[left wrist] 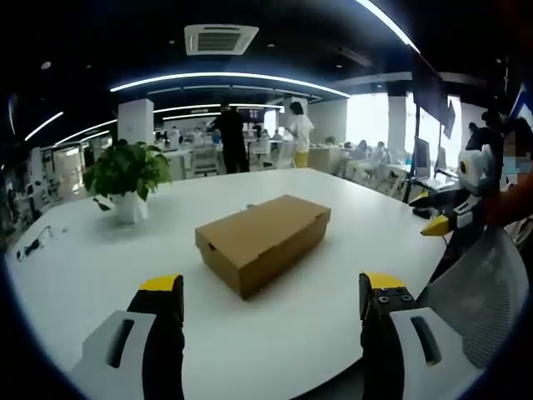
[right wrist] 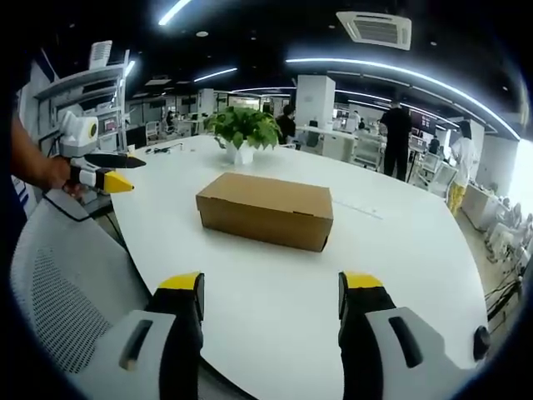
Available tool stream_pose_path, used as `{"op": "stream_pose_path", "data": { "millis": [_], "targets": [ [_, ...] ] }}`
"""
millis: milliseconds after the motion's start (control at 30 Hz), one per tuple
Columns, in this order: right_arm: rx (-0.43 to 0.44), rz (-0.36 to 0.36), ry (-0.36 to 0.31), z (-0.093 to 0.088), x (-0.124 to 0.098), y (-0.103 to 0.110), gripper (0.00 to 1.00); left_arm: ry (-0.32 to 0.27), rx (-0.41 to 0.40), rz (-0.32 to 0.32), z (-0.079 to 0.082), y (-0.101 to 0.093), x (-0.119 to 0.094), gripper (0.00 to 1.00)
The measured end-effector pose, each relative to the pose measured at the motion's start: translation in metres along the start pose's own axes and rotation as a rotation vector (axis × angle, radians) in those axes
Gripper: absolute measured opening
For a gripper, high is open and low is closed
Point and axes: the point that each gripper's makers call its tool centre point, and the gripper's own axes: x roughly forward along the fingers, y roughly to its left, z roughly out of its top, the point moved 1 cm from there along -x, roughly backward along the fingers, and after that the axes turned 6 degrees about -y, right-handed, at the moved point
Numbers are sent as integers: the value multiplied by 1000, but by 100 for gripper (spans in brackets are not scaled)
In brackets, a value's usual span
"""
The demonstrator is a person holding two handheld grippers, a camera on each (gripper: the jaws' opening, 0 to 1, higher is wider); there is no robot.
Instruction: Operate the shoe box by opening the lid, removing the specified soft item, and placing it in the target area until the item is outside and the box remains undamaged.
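A closed brown cardboard shoe box (left wrist: 262, 242) is seen lying flat near the middle of a large white surface (left wrist: 333, 333), its lid still down. In the left gripper view the left tongs (left wrist: 271, 302) are held wide apart and nothing is gripped between them; they are kept well short of the box, above the near edge of the surface. In the right gripper view the right tongs (right wrist: 271, 296) are likewise spread wide and nothing is held, with the shoe box (right wrist: 266, 210) lying well ahead of them. A potted plant (left wrist: 127, 177) in a white pot is set on the surface beyond the box, apart from it. A grey mesh chair back (right wrist: 62, 283) is seen beside the surface edge. Two standing people (left wrist: 229, 137) can be made out in the office behind, past the far edge of the surface
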Motion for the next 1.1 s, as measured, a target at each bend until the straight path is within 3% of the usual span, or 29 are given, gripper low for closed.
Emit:
{"op": "stream_pose_path", "data": {
  "millis": [1100],
  "targets": [
    [-11,6,8,-1,0,2,62,-2,5,2,0,1,0,90]
  ]
}}
